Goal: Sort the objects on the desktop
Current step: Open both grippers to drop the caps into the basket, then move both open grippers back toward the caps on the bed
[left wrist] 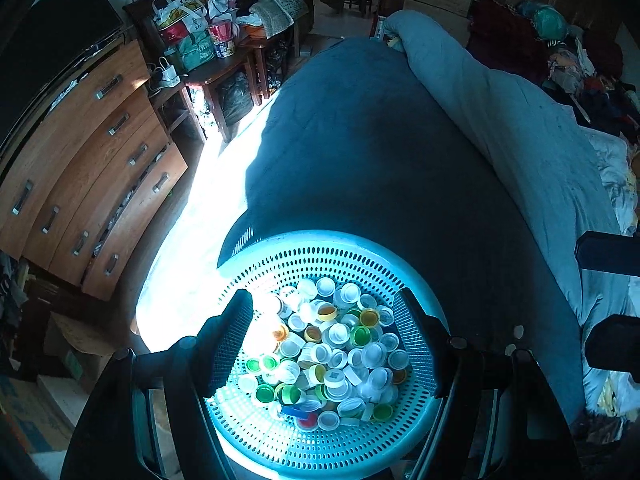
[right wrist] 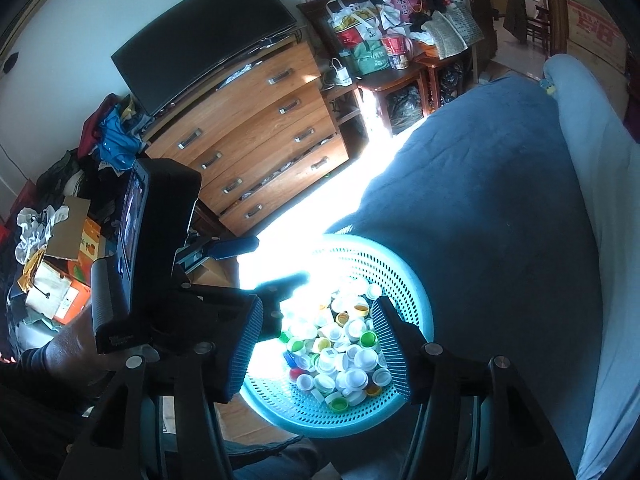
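Open tongs [left wrist: 326,344] over basket [left wrist: 280,440] of caps [left wrist: 340,336]

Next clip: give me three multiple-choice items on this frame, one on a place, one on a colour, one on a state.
1. Where is the basket?
A. on the bed edge
B. on the dresser
C. on the red table

2. What colour is the basket?
A. red
B. light blue
C. black

3. How are the left gripper and right gripper?
A. both gripping caps
B. one gripping the basket's rim
C. both open, empty

Answers: 1 A, it sits on the blue bedcover; 2 B, its perforated wall is light blue; 3 C, caps lie untouched between spread fingers.
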{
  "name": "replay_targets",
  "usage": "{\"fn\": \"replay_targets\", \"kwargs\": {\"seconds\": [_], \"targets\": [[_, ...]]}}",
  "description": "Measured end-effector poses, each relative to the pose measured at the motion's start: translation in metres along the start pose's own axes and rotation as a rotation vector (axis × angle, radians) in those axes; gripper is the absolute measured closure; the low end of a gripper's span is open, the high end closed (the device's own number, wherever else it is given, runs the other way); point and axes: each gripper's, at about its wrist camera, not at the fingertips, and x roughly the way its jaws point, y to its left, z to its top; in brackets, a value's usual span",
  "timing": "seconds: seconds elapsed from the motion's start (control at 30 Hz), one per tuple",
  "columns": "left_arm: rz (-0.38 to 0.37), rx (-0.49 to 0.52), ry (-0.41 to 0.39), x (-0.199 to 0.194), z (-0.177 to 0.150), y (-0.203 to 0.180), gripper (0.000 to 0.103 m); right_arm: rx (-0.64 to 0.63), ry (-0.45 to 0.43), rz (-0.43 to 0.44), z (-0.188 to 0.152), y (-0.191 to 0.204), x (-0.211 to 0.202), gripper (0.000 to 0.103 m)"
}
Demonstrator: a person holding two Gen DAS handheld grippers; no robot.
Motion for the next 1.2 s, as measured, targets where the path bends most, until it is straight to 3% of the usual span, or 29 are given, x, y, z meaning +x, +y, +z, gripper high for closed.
{"fn": "replay_targets", "kwargs": {"seconds": [0.27, 0.63, 0.8, 1.03, 1.2], "targets": [[0.003, 0.006, 0.005, 0.000, -0.003, -0.004, 0.036, 0.015, -0.012, -0.006, -0.006, -0.005, -0.005, 0.032], [-0.004, 0.031, 0.007, -0.003, -0.007, -0.020, 0.036, 0.030, -0.016, -0.007, -0.018, -0.009, -0.012, 0.029], [-0.025, 0.064, 0.021, 0.000, -0.009, -0.037, 0.036, 0.082, -0.048, -0.029, -0.033, -0.031, -0.025, 0.029], [-0.139, 0.214, 0.051, 0.013, -0.016, -0.111, 0.036, 0.315, -0.143, -0.189, -0.096, -0.124, -0.079, 0.029], [-0.233, 0.331, 0.128, 0.041, -0.033, -0.182, 0.036, 0.569, -0.145, -0.348, -0.193, -0.207, -0.125, 0.029]]}}
